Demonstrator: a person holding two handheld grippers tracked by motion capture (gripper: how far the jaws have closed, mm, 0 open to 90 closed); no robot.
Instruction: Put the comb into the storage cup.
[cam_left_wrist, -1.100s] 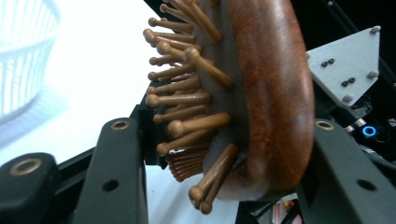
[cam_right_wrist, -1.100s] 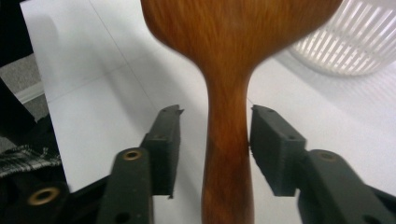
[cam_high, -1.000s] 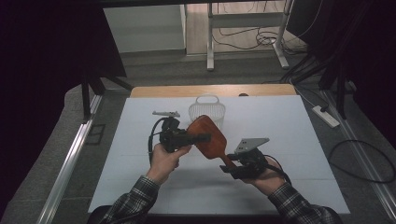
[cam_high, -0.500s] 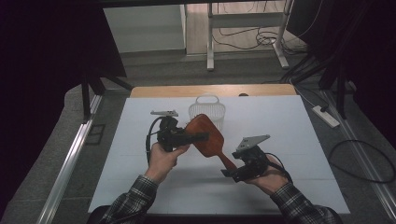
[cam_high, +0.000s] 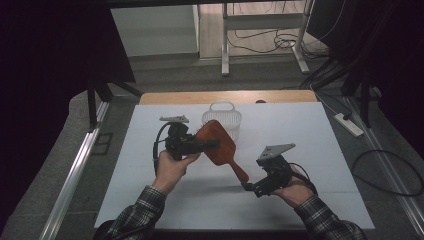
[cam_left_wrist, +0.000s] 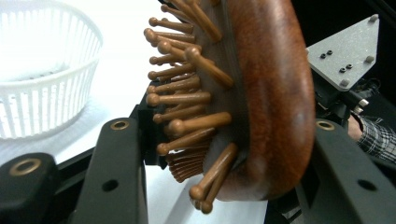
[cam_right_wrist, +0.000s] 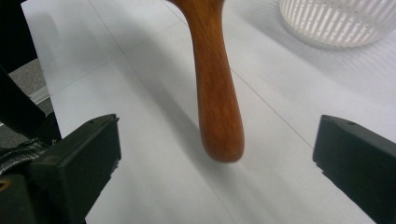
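Observation:
A brown wooden hairbrush (cam_high: 218, 144) hangs above the white table (cam_high: 320, 130), handle sloping down to the right. My left gripper (cam_high: 212, 145) is shut on its head: in the left gripper view the hairbrush (cam_left_wrist: 266, 93) sits edge-on, one jaw on the bristle side, the other on the smooth back. My right gripper (cam_high: 250, 189) is open at the handle's tip and its jaws have just been opening. In the right gripper view the handle (cam_right_wrist: 217, 93) ends between the wide-apart fingertips (cam_right_wrist: 88, 149), touching neither.
A white slatted basket (cam_high: 221, 107) stands on the table just behind the brush head, also seen as the basket (cam_left_wrist: 46, 84) left of the brush. The table's wooden far edge (cam_high: 230, 96) lies beyond it. A power strip (cam_high: 348, 124) lies on the floor at right.
The right gripper's jaws have opened off the brush handle and drawn back slightly from it. The left gripper still holds the brush head in the same spot.

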